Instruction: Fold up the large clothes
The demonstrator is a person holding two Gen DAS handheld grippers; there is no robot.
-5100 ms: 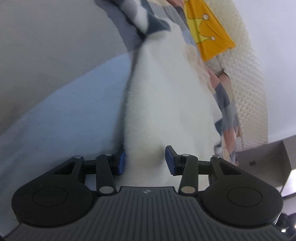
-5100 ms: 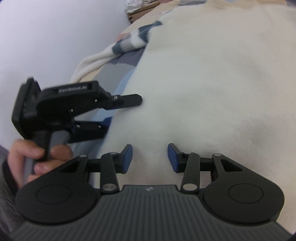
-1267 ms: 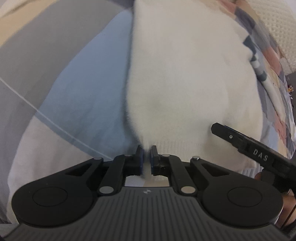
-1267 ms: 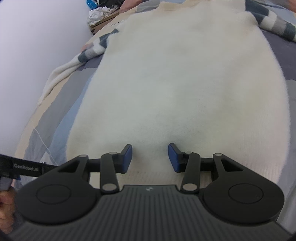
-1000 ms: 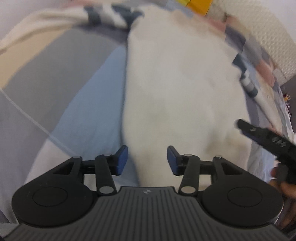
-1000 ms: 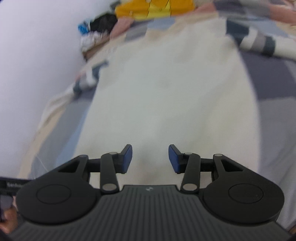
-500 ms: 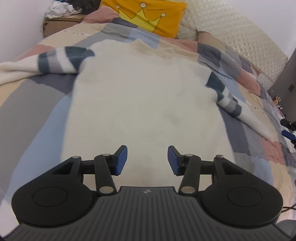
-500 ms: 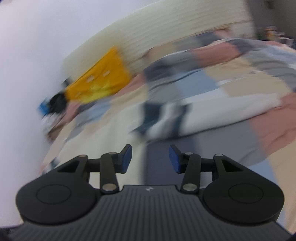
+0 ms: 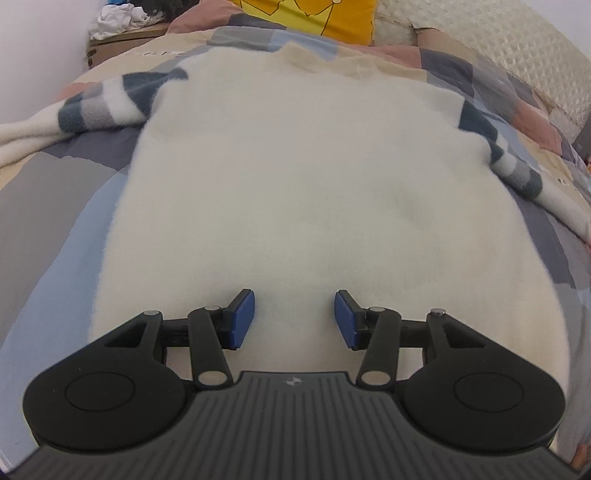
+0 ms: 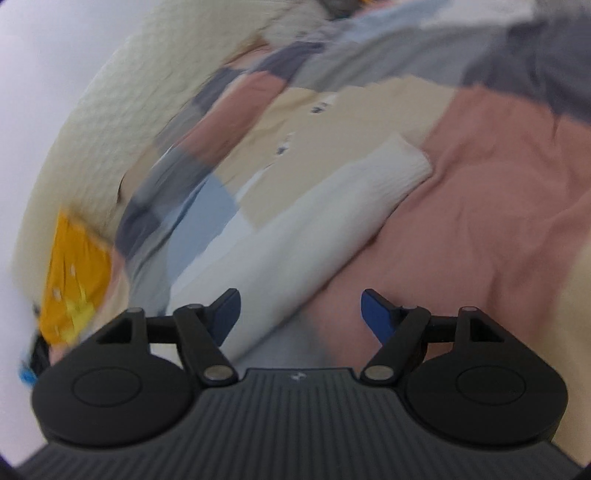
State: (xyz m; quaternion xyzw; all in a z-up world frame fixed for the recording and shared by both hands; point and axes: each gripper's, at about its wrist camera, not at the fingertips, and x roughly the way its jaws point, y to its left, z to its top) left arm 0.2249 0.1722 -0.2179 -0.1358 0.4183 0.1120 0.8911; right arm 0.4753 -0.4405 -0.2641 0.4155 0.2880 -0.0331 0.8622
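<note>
A large cream sweater point(image 9: 303, 177) lies flat on the patchwork bed, collar toward the pillows. Its sleeves, banded in grey and dark blue, spread out to the left point(image 9: 103, 103) and right point(image 9: 517, 170). My left gripper point(image 9: 294, 317) hovers open over the sweater's lower hem, with nothing pinched between the blue pads. In the blurred right wrist view the white end of the right sleeve point(image 10: 332, 229) runs diagonally across a pink patch, its ribbed cuff point(image 10: 402, 166) at the upper right. My right gripper point(image 10: 301, 314) is above the sleeve, its jaws opening and not pressing on anything.
The patchwork bedspread point(image 9: 55, 192) covers the bed. A yellow pillow point(image 9: 314, 18) and a quilted cream headboard point(image 9: 498, 48) stand at the head. A small pile of clothes point(image 9: 122, 18) sits on a box at the far left corner.
The left gripper let go of the hem, opened and drew toward the sweater's middle. The right gripper swung fast away from the sweater's body to the right sleeve, rolling and widening its jaws.
</note>
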